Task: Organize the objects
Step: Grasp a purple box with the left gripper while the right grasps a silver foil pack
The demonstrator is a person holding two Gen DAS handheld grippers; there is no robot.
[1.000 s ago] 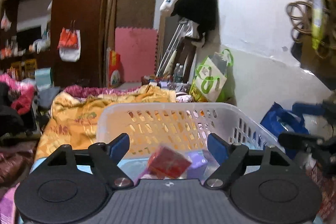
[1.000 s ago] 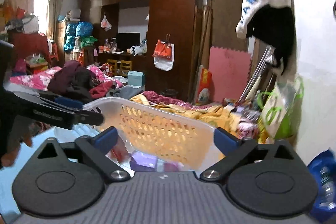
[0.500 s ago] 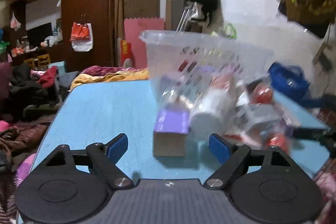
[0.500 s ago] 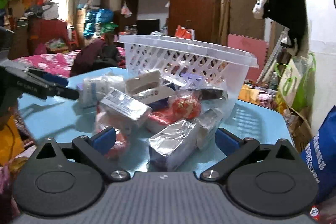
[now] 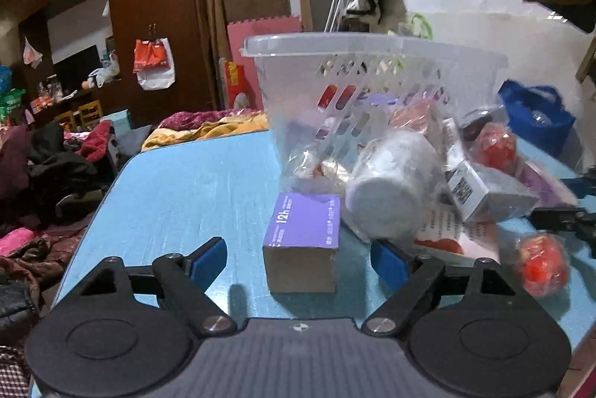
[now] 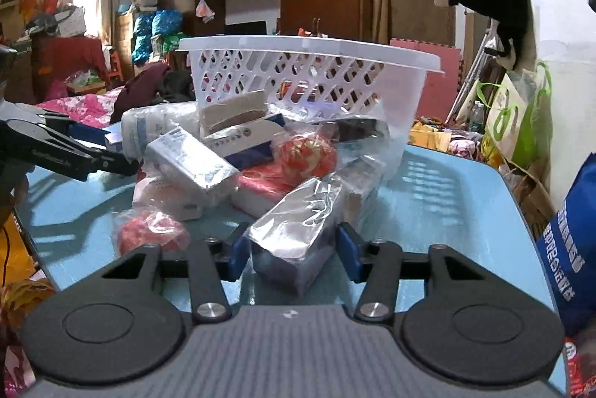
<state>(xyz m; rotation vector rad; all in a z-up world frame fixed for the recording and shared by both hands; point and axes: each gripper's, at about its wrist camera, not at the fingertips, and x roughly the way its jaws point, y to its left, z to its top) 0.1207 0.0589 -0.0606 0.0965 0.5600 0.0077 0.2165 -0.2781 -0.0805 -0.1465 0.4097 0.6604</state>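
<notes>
Nearest, your right gripper [image 6: 292, 258]: jaws just closing around the foil-wrapped box [image 6: 298, 230], pads at its flanks, contact not certain. Its long axis runs away from you toward the basket [image 6: 309, 62]. Your left gripper [image 5: 298, 260]: spread wide, holding nothing; the purple box [image 5: 303, 230] stands just ahead between the fingers (untouched), long axis likewise pointing away. Beyond: the spilled heap on the blue table [image 5: 186, 193], against the white basket.
</notes>
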